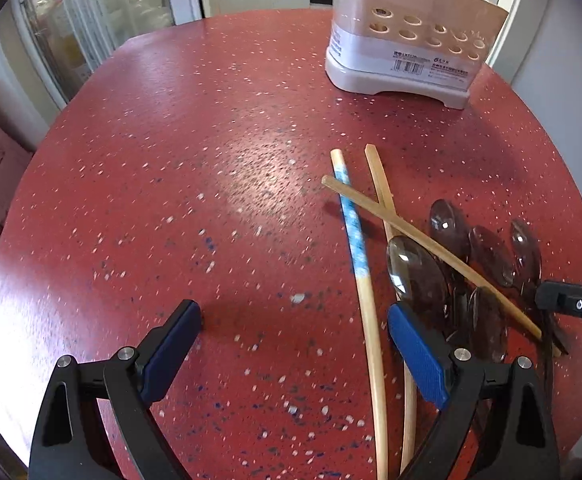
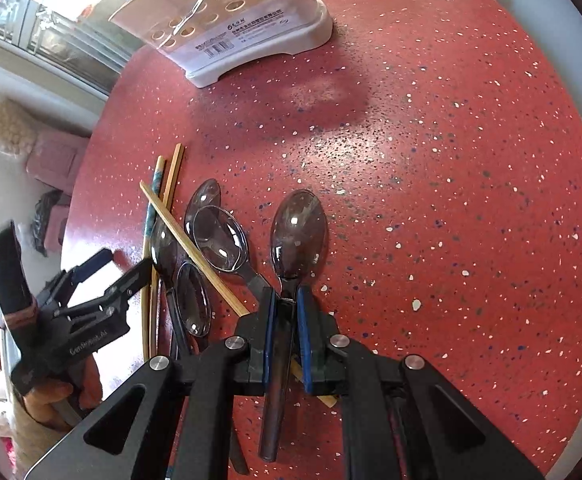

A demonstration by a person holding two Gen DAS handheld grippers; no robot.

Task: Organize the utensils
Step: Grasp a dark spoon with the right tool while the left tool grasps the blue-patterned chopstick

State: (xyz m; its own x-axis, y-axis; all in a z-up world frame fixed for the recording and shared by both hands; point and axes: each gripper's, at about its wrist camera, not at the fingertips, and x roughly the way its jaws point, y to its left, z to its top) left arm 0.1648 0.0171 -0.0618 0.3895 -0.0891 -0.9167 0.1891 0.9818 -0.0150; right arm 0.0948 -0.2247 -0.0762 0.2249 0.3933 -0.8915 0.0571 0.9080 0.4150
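My right gripper (image 2: 287, 298) is shut on the handle of a dark clear plastic spoon (image 2: 299, 232), bowl pointing away, low over the red speckled table (image 2: 451, 200). To its left lie several more spoons (image 2: 219, 238) mixed with three chopsticks (image 2: 195, 256). My left gripper (image 1: 293, 314) stands open above the table with nothing between its fingers; the blue-patterned chopstick (image 1: 355, 240) runs just inside its right finger (image 1: 415, 352). The spoon pile (image 1: 415, 272) lies beyond that finger. A white utensil holder (image 1: 403, 48) with round holes on top stands at the far side.
The table is round, and its edge curves close behind the holder (image 2: 231, 28) and along the left. The left gripper (image 2: 103, 276), held in a hand, shows at the left of the right wrist view. The right gripper's tip (image 1: 571, 304) shows by the spoons.
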